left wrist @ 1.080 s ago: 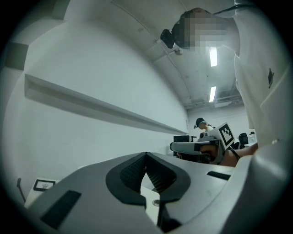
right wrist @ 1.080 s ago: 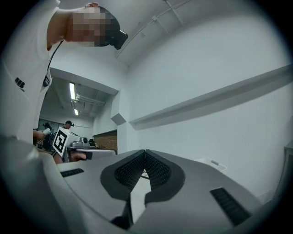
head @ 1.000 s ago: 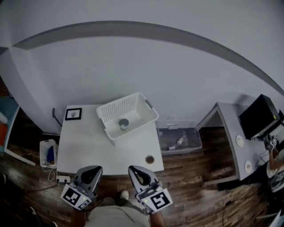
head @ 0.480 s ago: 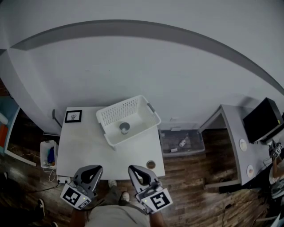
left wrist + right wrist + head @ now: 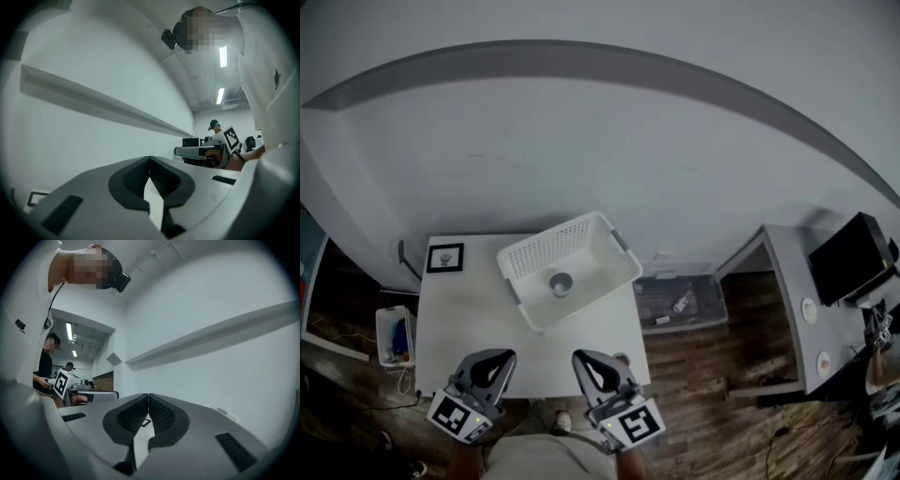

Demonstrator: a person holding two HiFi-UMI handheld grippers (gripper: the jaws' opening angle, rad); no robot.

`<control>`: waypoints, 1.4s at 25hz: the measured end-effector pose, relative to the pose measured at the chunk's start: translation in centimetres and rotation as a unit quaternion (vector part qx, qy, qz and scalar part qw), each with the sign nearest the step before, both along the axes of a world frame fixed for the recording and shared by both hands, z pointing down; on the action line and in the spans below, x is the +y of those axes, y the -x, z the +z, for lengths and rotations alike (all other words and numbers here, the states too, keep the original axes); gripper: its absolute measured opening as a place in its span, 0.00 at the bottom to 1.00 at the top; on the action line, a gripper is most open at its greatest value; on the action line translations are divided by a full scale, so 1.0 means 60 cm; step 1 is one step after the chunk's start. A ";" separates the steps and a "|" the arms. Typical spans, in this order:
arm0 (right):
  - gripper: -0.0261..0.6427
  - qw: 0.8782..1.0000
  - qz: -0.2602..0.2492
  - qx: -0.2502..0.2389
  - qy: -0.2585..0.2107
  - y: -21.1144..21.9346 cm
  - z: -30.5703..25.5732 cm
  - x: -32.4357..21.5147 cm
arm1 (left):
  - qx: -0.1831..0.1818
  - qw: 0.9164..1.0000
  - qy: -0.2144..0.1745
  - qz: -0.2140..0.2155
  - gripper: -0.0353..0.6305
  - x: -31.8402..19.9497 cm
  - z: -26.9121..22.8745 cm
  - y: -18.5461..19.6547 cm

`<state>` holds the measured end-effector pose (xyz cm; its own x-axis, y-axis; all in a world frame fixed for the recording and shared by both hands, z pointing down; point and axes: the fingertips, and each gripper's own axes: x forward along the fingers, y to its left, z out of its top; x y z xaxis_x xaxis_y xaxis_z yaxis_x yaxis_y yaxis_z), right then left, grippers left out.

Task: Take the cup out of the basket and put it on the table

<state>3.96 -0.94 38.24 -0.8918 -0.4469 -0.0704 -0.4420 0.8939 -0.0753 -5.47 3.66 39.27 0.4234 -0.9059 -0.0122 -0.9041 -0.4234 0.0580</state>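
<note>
A white slatted basket (image 5: 581, 246) stands on the far right part of the white table (image 5: 469, 319). A small grey cup (image 5: 561, 283) stands upright on the basket's floor. My left gripper (image 5: 493, 356) hovers at the table's near edge, left of centre, jaws shut with nothing between them. My right gripper (image 5: 585, 356) hangs beside it at the near edge, also shut and holding nothing. Both point level toward the wall, well short of the basket. In the left gripper view the jaws (image 5: 150, 160) meet at the tips; in the right gripper view the jaws (image 5: 148, 397) do the same.
A small black-framed picture (image 5: 445, 257) lies at the table's far left corner. A brown round disc (image 5: 622, 357) lies near the front right corner, half hidden by my right gripper. On the floor are a clear bin (image 5: 680, 300) right of the table and a box (image 5: 392, 336) left. A desk with monitor (image 5: 853, 258) stands far right.
The table and basket have drawn closer and lower in the head view as both grippers advanced to the table's near edge. The brown disc now sits partly under the right gripper.
</note>
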 end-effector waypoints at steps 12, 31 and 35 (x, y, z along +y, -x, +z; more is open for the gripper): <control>0.05 0.999 0.035 0.020 -0.001 0.066 0.012 -0.072 | 0.001 0.999 0.000 0.041 0.06 -0.082 0.015 0.069; 0.06 0.999 0.036 0.039 0.000 0.091 0.027 -0.148 | 0.015 0.999 0.006 0.043 0.06 -0.167 0.026 0.087; 0.05 0.999 0.030 0.041 -0.001 0.090 0.027 -0.177 | 0.005 0.999 0.014 0.038 0.06 -0.189 0.036 0.086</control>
<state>-1.45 -11.56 39.87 -0.8664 -0.4994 0.0000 -0.4990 0.8659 -0.0348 -10.62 -7.70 41.41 0.4904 -0.8715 0.0074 -0.8690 -0.4883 0.0803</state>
